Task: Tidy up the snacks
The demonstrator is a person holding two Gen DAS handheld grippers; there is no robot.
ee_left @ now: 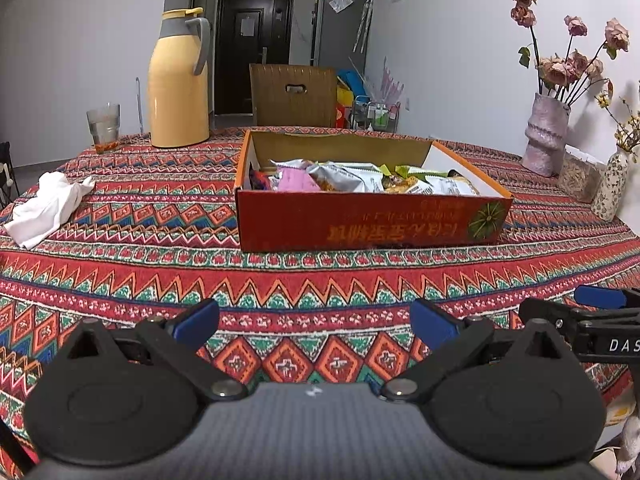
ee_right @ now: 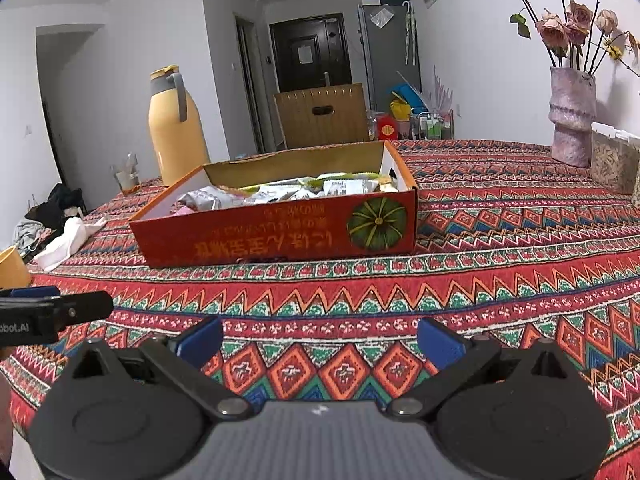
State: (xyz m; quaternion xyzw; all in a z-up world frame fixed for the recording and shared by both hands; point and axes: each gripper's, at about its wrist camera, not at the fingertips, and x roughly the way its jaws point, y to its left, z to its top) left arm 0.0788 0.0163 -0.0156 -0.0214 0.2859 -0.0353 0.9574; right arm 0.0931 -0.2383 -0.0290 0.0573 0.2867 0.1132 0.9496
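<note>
A shallow red cardboard box (ee_left: 360,224) (ee_right: 260,236) with a pumpkin picture rests on the patterned tablecloth. Several snack packets (ee_left: 360,178) (ee_right: 288,192), silver, pink and green, lie piled inside it. My left gripper (ee_left: 316,320) hovers low over the cloth in front of the box, open, nothing between its blue pads. My right gripper (ee_right: 320,338) hangs beside it, also open and holding nothing, with the box ahead and slightly left. Each gripper's tip shows at the edge of the other's view.
A yellow thermos jug (ee_left: 178,80) (ee_right: 174,128) and a glass (ee_left: 103,126) stand behind the box at left. A crumpled white cloth (ee_left: 44,208) (ee_right: 68,240) lies at the table's left. A vase of dried roses (ee_left: 548,136) (ee_right: 570,120) and a jar stand at right.
</note>
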